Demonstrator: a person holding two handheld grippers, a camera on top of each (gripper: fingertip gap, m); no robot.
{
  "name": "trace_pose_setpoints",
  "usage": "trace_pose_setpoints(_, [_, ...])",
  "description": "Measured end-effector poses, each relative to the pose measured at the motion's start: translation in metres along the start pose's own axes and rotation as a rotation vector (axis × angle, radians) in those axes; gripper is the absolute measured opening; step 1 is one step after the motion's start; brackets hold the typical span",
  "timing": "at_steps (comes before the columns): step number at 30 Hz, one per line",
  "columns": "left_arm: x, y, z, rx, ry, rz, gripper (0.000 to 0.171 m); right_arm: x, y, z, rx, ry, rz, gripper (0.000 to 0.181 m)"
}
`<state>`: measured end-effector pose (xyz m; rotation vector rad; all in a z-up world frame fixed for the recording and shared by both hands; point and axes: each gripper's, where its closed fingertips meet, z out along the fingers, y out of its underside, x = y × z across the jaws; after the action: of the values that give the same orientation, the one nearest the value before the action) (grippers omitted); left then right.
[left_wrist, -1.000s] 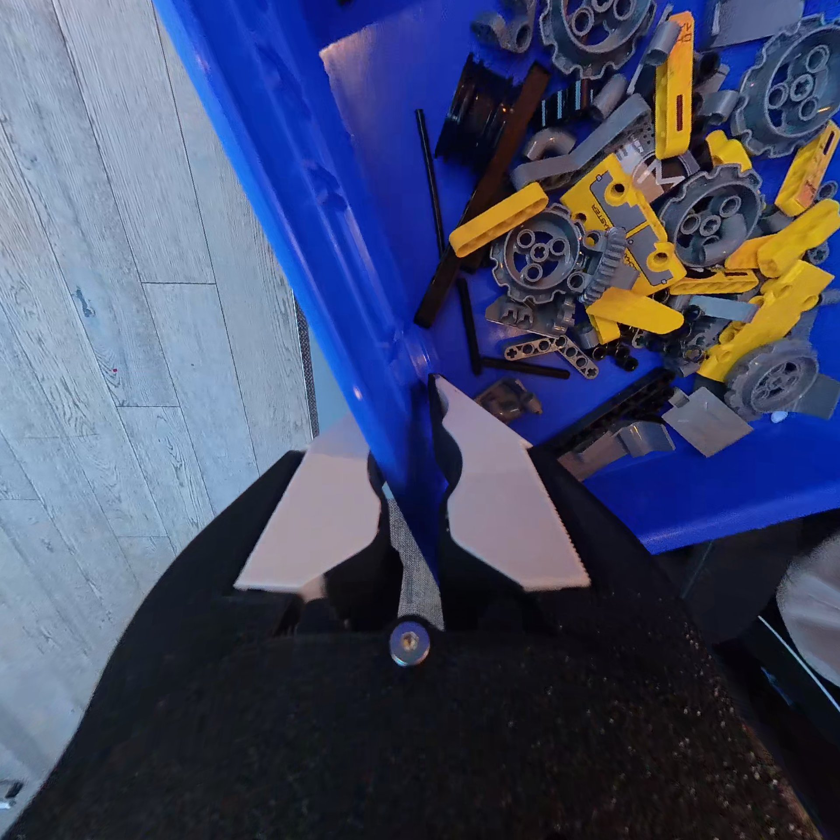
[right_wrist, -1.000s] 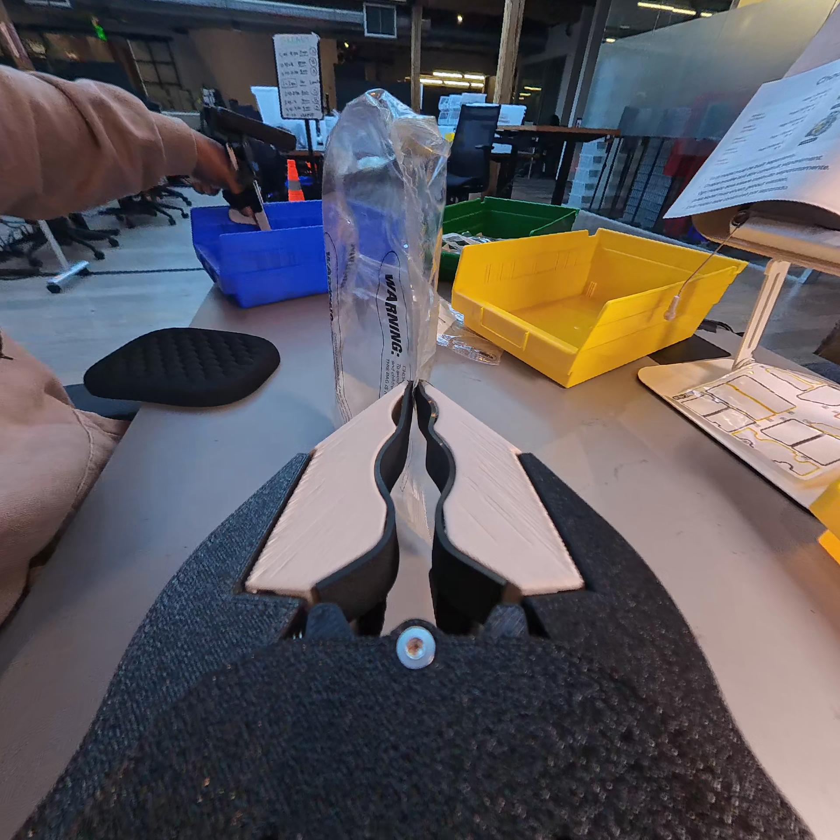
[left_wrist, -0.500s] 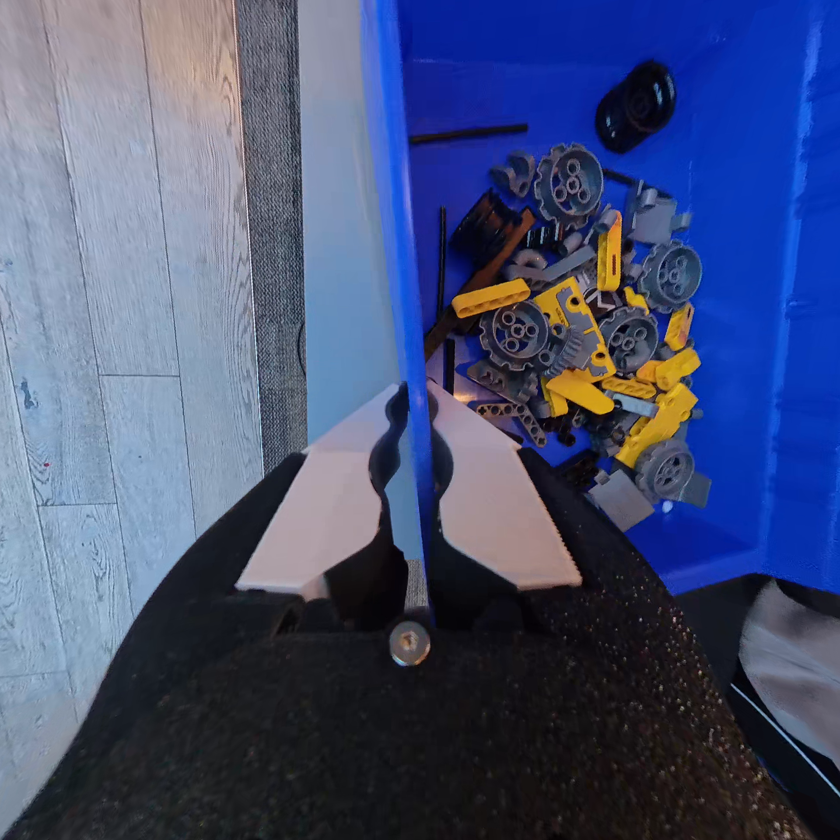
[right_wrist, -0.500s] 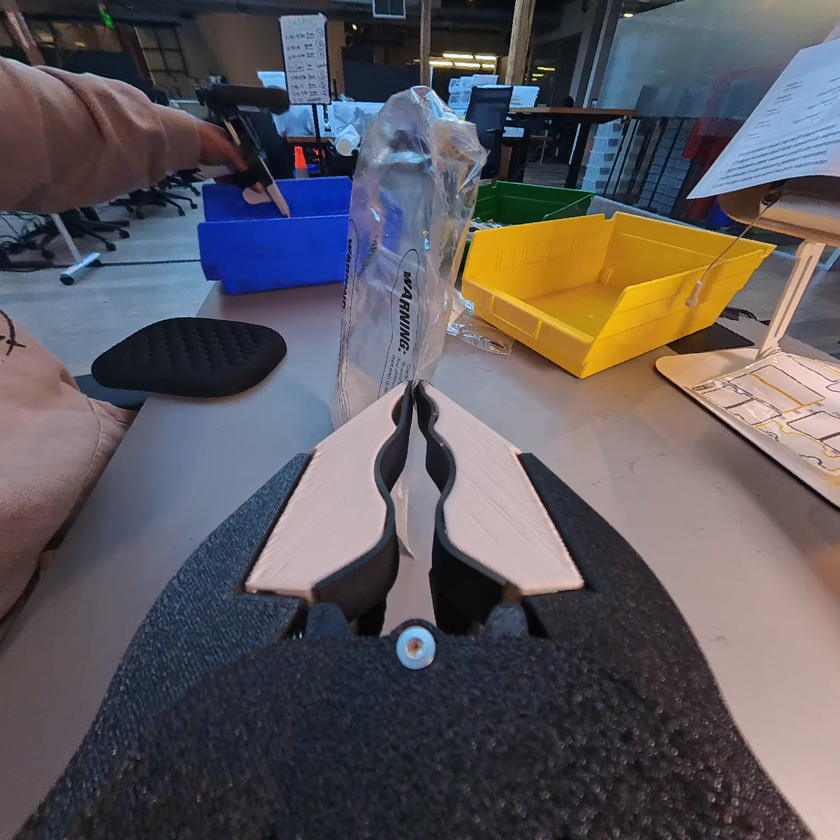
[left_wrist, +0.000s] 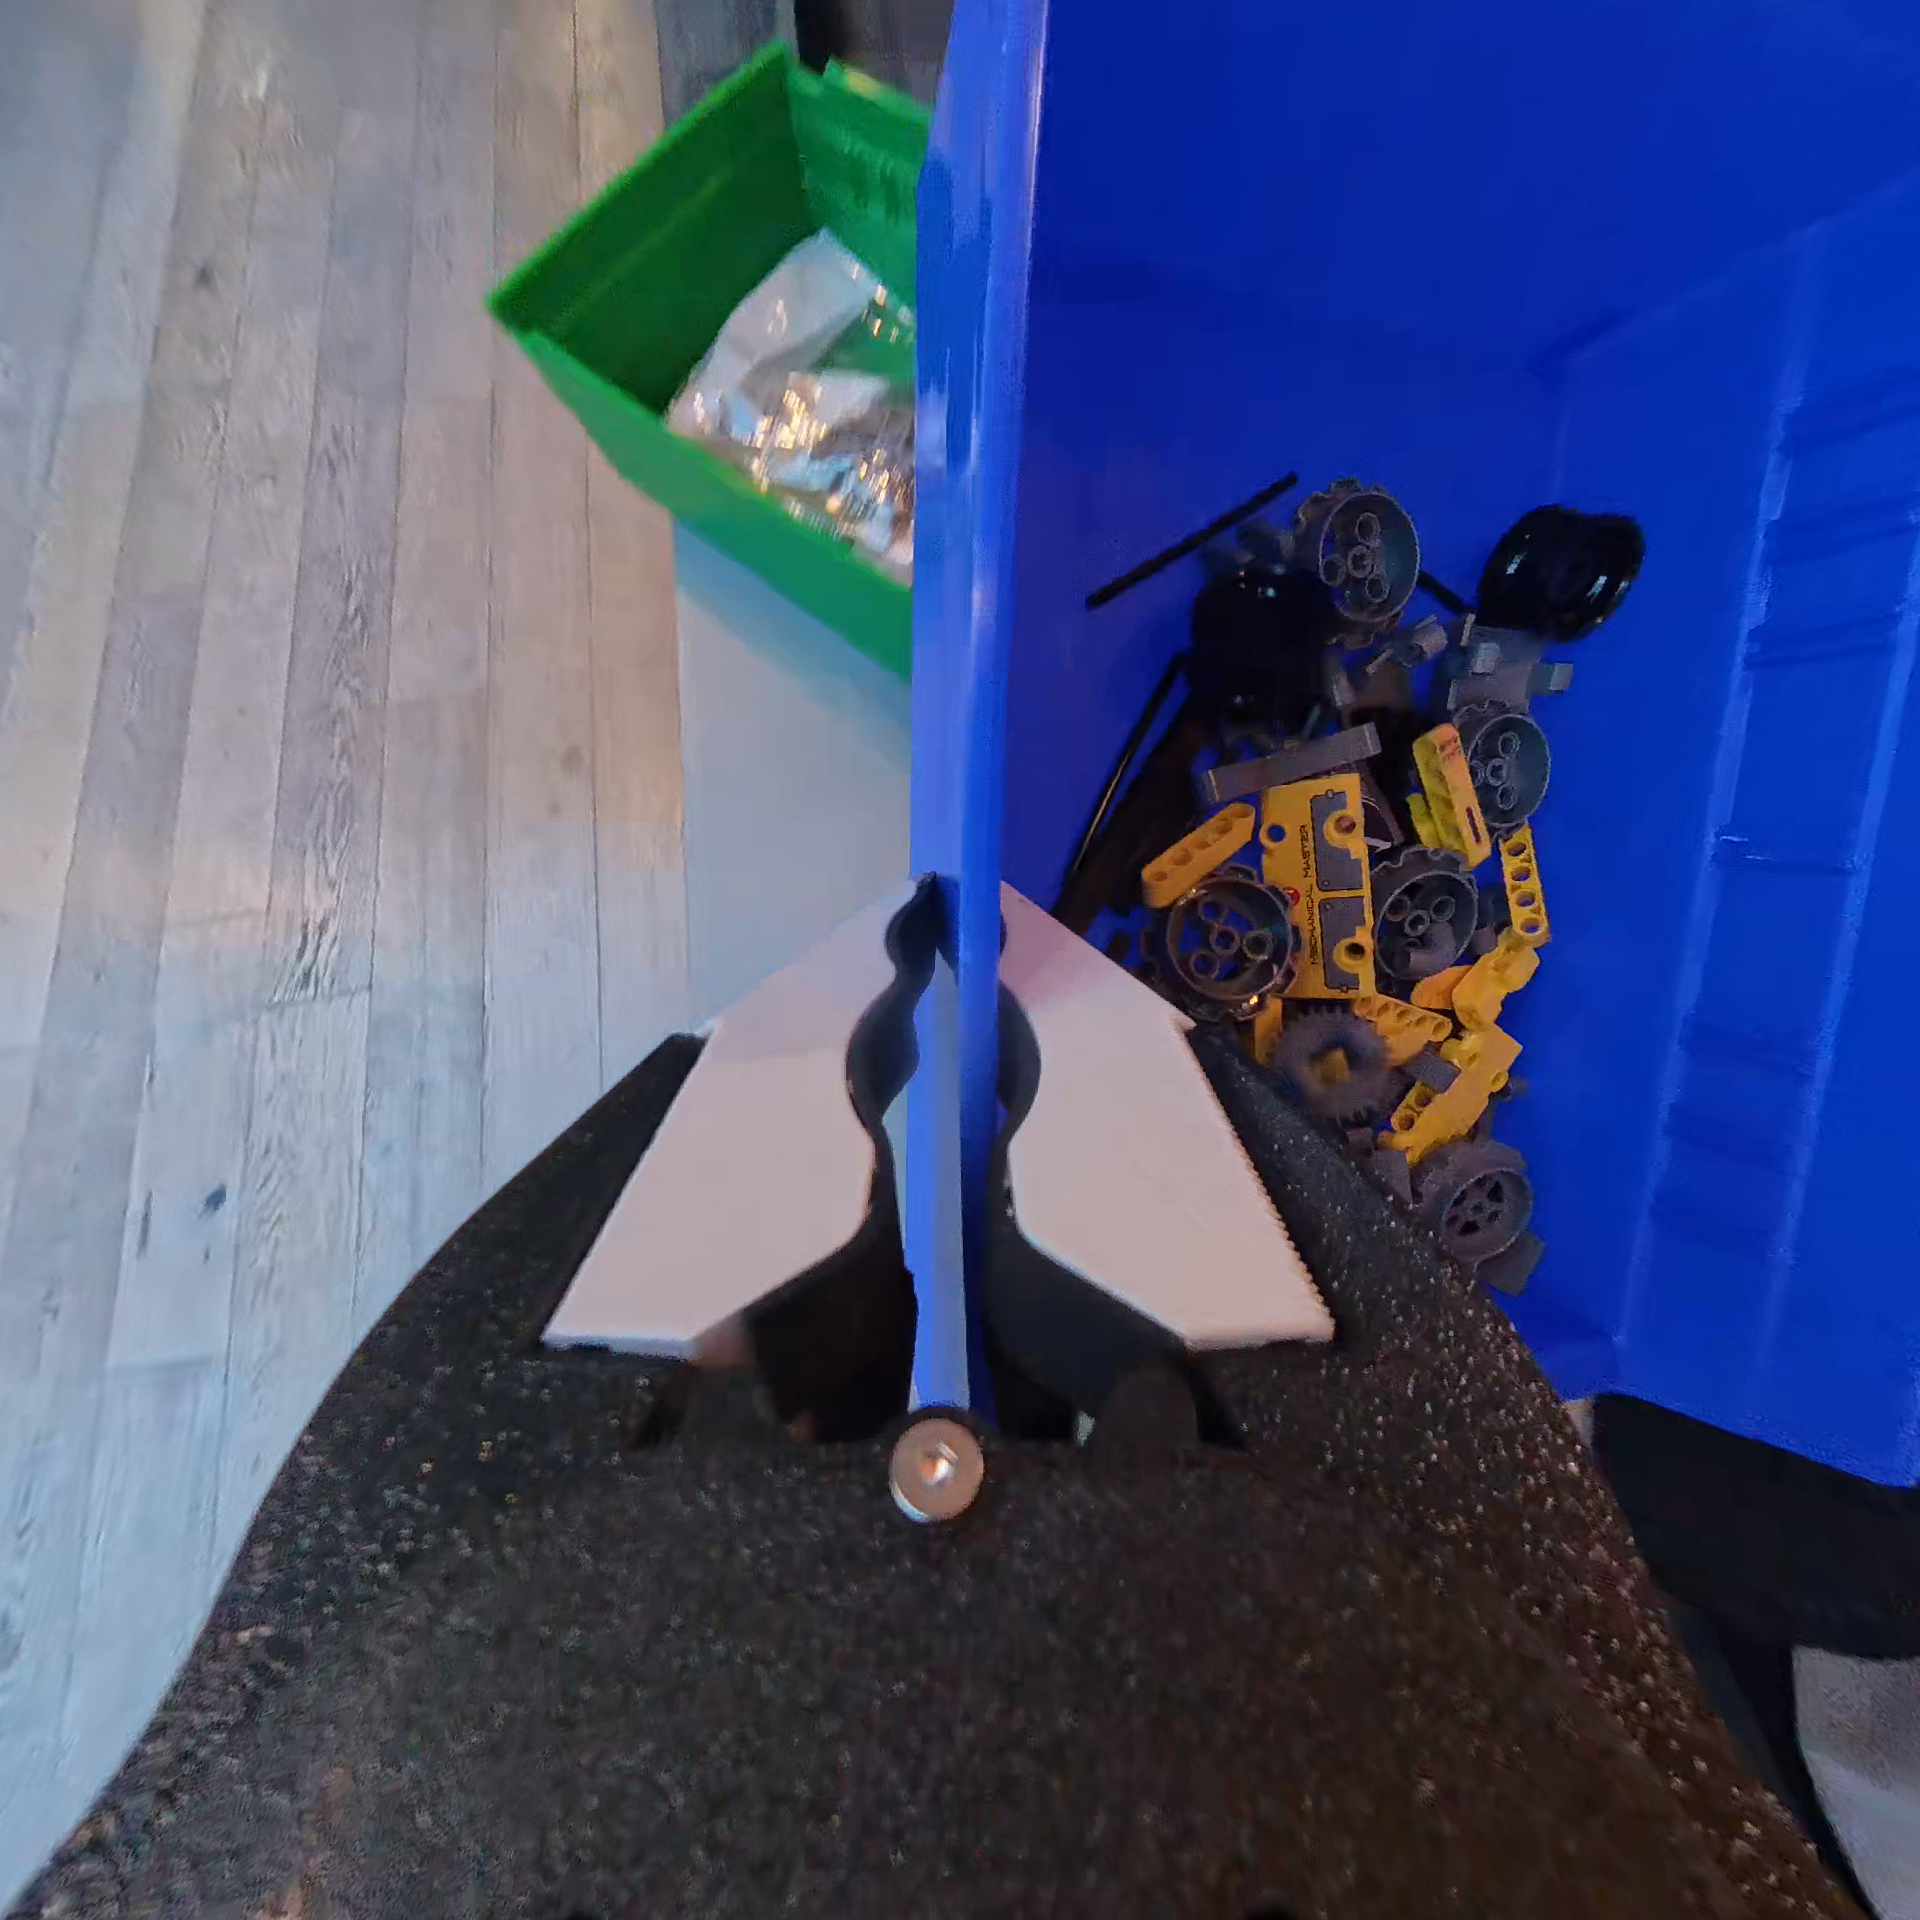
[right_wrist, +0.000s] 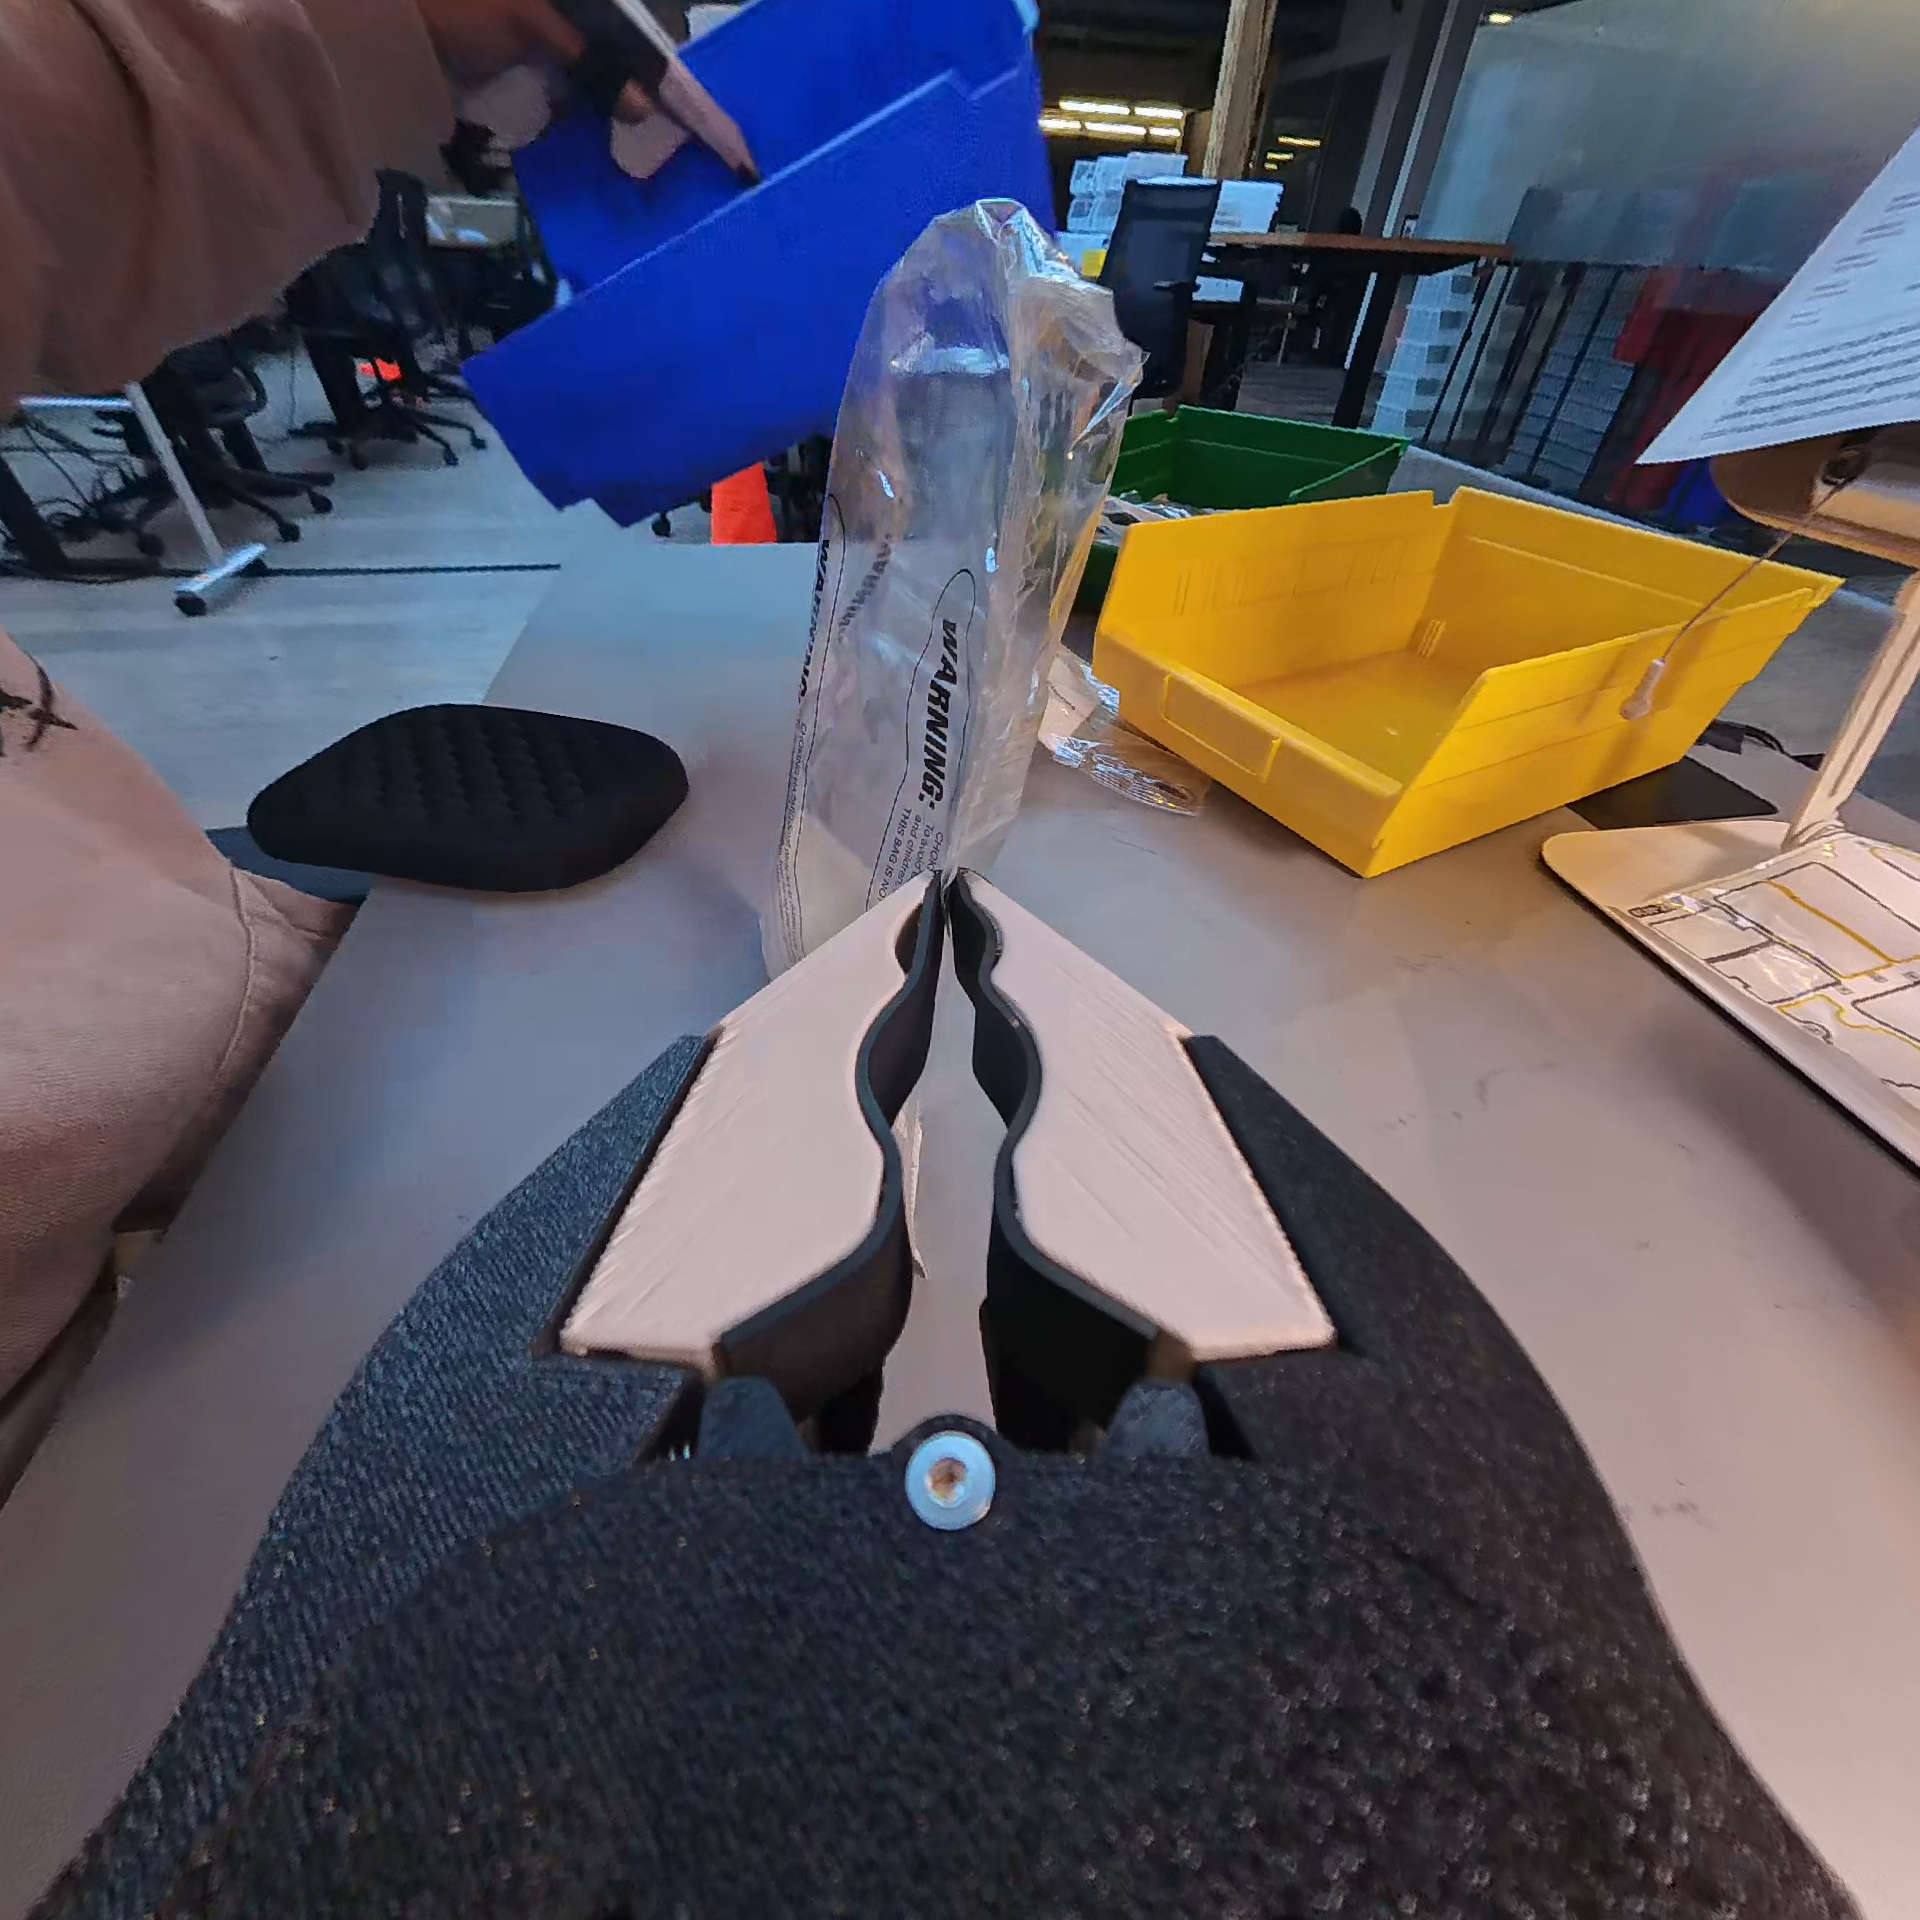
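My left gripper (left_wrist: 956, 894) is shut on the side wall of a blue bin (left_wrist: 966, 520). The bin is lifted and tilted. A pile of yellow, grey and black toy building parts (left_wrist: 1351, 914) lies against its lower end. In the right wrist view the blue bin (right_wrist: 769, 312) hangs in the air at the upper left, held by the left gripper (right_wrist: 644, 83). My right gripper (right_wrist: 948, 883) is shut on the lower edge of a clear plastic bag (right_wrist: 935, 540), which stands upright above the grey table (right_wrist: 1351, 1091), just below and right of the bin.
An empty yellow bin (right_wrist: 1434, 665) sits on the table at the right, with a green bin (right_wrist: 1247, 457) behind it holding clear bags (left_wrist: 800, 416). There is a small clear bag (right_wrist: 1122, 758), a black pad (right_wrist: 468, 795) at the left edge, and a paper stand (right_wrist: 1818, 312). A sleeve shows at the left. Left tips to right tips: about 55 centimeters.
My left gripper has lifted the blue bin off the table and tilted it toward the bag, and the parts have slid to one end. The right gripper still holds the bag.
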<state>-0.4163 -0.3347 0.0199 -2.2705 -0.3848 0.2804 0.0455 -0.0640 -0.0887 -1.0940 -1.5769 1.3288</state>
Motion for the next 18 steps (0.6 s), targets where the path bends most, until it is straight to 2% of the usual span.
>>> trace_pose_setpoints(4, [0.047, -0.081, 0.025, 0.161, 0.06, 0.018, 0.0, -0.007, -0.001, 0.004, 0.001, -0.016, -0.015, 0.0])
trace_pose_setpoints(7, [0.091, -0.13, 0.046, 0.266, 0.147, 0.024, 0.001, -0.011, -0.001, 0.006, -0.006, -0.013, -0.028, 0.0])
trace_pose_setpoints(12, [0.159, -0.19, 0.052, 0.408, 0.29, 0.034, 0.0, -0.01, -0.002, 0.009, -0.011, 0.027, -0.063, 0.0])
trace_pose_setpoints(16, [0.217, -0.235, 0.067, 0.457, 0.391, 0.028, 0.0, -0.007, -0.01, 0.016, 0.02, 0.077, -0.115, 0.0])
trace_pose_setpoints(18, [0.248, -0.248, 0.075, 0.472, 0.431, 0.049, 0.0, -0.005, -0.009, 0.018, 0.007, 0.126, -0.132, 0.0])
